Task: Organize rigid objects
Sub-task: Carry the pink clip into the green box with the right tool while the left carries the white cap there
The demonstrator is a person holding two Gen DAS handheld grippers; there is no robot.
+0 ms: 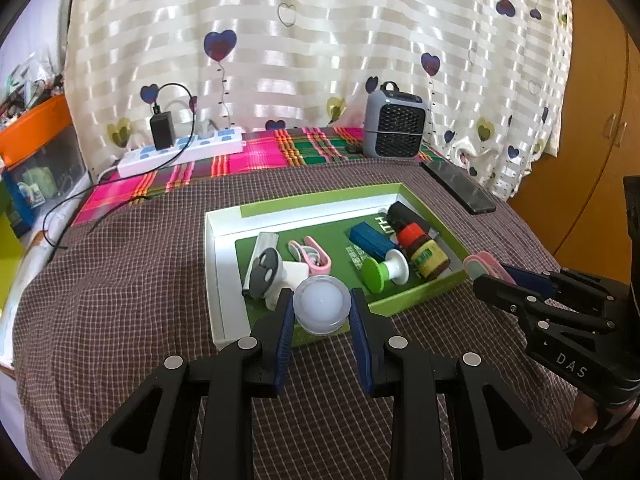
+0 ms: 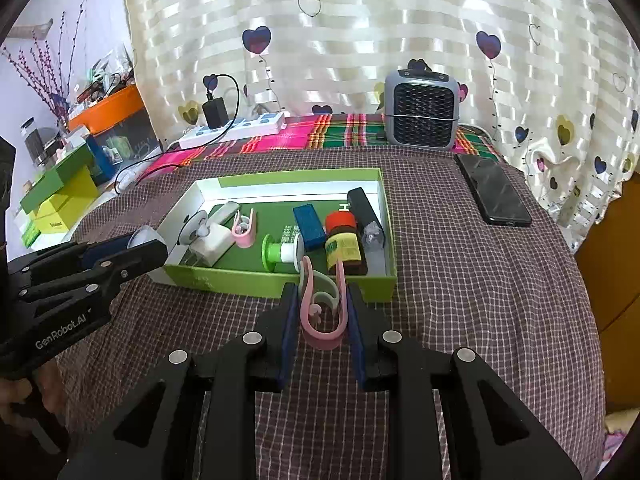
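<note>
A green and white box (image 1: 224, 280) (image 2: 280, 280) lies on the checked cloth. It holds a blue block (image 1: 372, 242) (image 2: 309, 224), a red-capped bottle (image 1: 424, 248) (image 2: 344, 240), a green and white spool (image 1: 384, 274) (image 2: 280, 254), a pink clip (image 1: 312, 256) (image 2: 244, 228) and a white charger (image 2: 210, 244). My left gripper (image 1: 322, 308) is shut on a round translucent white puck (image 1: 322, 308) over the box's near edge. My right gripper (image 2: 322, 312) is shut on a pink and white clip (image 2: 324, 312), just short of the box's near wall.
A black phone (image 1: 460, 192) (image 2: 494, 194) lies right of the box. A grey mini fan (image 1: 396, 124) (image 2: 422, 114) and a white power strip (image 1: 184, 152) (image 2: 236, 130) stand at the back. Boxes (image 2: 60, 200) stand at the left. A wooden cabinet (image 1: 592, 120) is at right.
</note>
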